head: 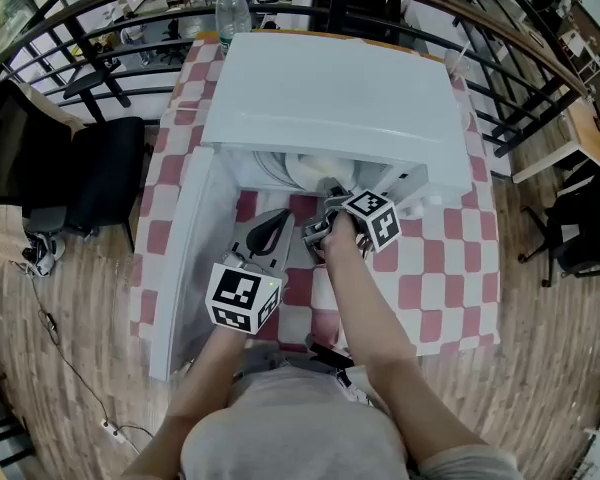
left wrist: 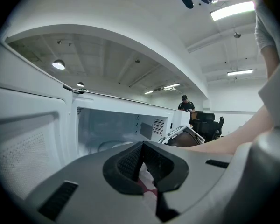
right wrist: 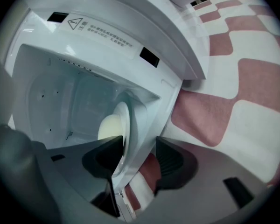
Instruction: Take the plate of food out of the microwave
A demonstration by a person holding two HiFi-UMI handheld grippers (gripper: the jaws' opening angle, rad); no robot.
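The white microwave [head: 330, 98] stands on the checkered table with its door [head: 185, 258] swung open to the left. Inside lies a white plate [right wrist: 122, 120] carrying a pale round piece of food [right wrist: 109, 125]; from the head view only a bit of the plate [head: 305, 168] shows under the top edge. My right gripper [right wrist: 139, 141] is at the cavity mouth, open, with the plate's rim between its jaws, close to the left pad and apart from the right one. My left gripper [left wrist: 141, 146] hovers in front of the opening beside the door, shut on nothing.
A clear bottle [head: 232, 8] stands behind the microwave. The red-and-white cloth [head: 430, 268] covers the table to the right of the opening. A black chair [head: 105, 178] is left of the table, and dark railings run behind it. A person [left wrist: 184, 104] stands far off.
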